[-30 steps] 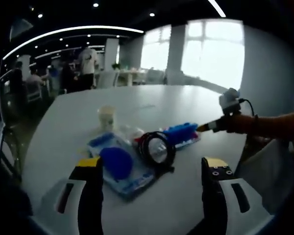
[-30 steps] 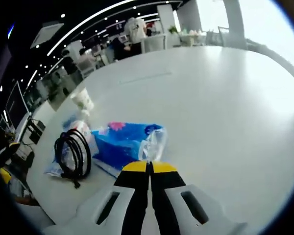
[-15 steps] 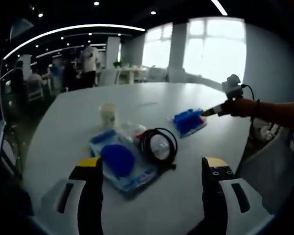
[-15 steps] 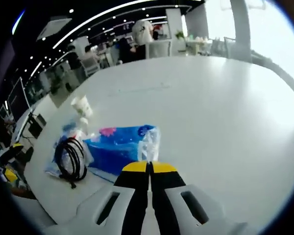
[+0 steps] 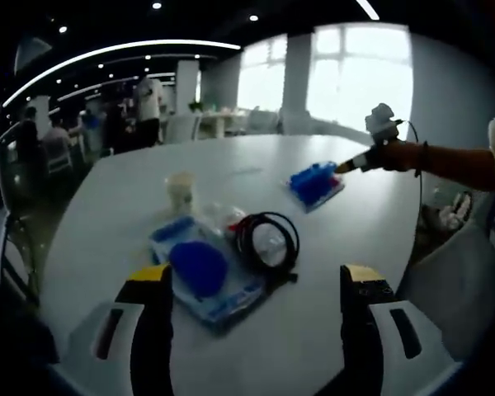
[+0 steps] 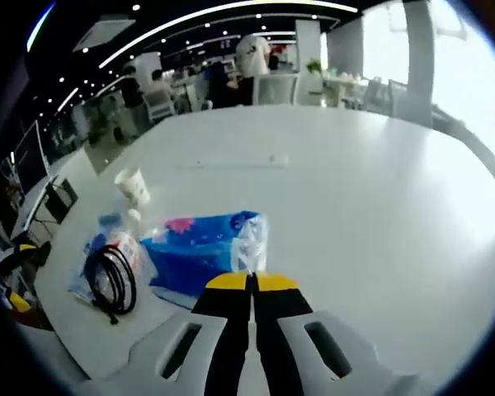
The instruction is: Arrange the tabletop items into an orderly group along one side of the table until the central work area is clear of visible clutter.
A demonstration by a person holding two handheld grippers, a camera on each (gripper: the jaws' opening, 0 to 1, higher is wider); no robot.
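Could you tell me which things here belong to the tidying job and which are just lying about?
Part of the job:
- blue packet, clamped in the right gripper
- coiled black cable
- paper cup
- blue tray
- left gripper, jaws apart

Just there:
- white table
- people and chairs in the background

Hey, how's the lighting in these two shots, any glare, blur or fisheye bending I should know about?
Left gripper view: the windows blow out white, the room's left side is dim, and the blue packet looks soft. Right gripper view: window glare washes the white table on the right, the ceiling light strips bow into arcs, and the right claw stays fairly sharp, shut on the packet's clear edge.
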